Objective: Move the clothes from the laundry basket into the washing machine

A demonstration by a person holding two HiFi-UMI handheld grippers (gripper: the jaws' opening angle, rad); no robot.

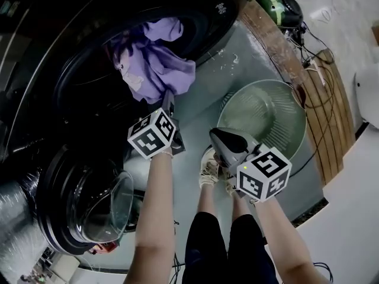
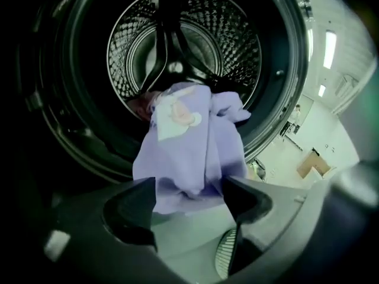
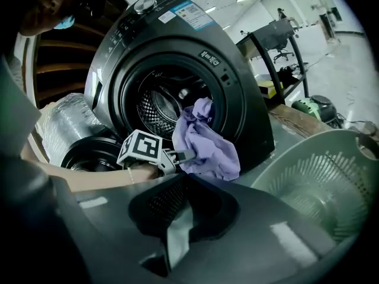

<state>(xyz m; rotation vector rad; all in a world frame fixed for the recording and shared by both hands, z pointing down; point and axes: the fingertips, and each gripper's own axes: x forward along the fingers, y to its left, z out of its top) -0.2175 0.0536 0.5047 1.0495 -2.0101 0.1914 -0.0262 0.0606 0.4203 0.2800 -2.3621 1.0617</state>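
Note:
A purple garment (image 1: 155, 64) hangs out of the dark washing machine's round opening (image 1: 89, 70), draped over the lower rim. In the left gripper view the garment (image 2: 189, 147) spills from the steel drum (image 2: 177, 46), and its lower edge lies between the spread fingertips without being pressed. My left gripper (image 1: 169, 104) (image 2: 188, 189) is open just below the cloth. My right gripper (image 1: 215, 135) (image 3: 177, 203) is shut and holds nothing; it hovers near the rim of the pale green laundry basket (image 1: 284, 93) (image 3: 320, 182). No clothes show inside the basket.
The machine's glass door (image 1: 89, 203) stands swung open at the lower left, beside a silver duct hose (image 1: 18, 212). The person's legs and shoes (image 1: 208, 169) are between the grippers. A wooden board (image 1: 323, 117) with cables runs along the right of the basket.

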